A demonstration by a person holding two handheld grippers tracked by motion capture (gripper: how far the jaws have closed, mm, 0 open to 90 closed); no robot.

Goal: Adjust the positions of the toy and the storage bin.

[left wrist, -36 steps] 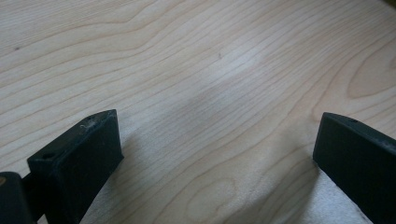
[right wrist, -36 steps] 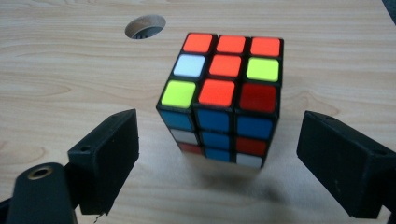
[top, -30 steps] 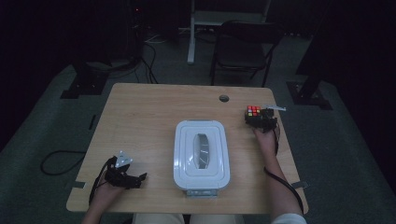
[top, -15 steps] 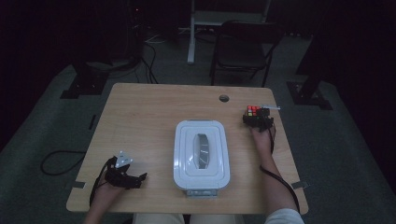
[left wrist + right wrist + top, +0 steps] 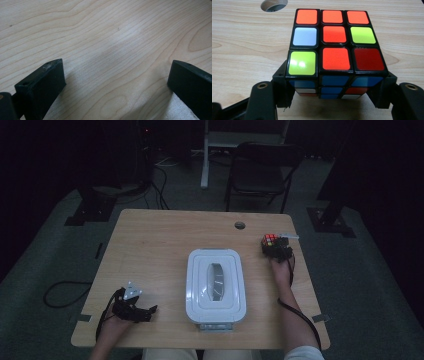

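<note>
A wooden table (image 5: 160, 245) carries a lidded white box (image 5: 215, 285) at its centre, with a cube (image 5: 270, 241) near the far right edge. The right gripper (image 5: 276, 250), whose jaws have just been closing, clamps the cube low on 2 sides; such a shallow bite could let it twist or slip when lifted. The left gripper (image 5: 134, 306) rests wide and empty near the front left corner.
</note>
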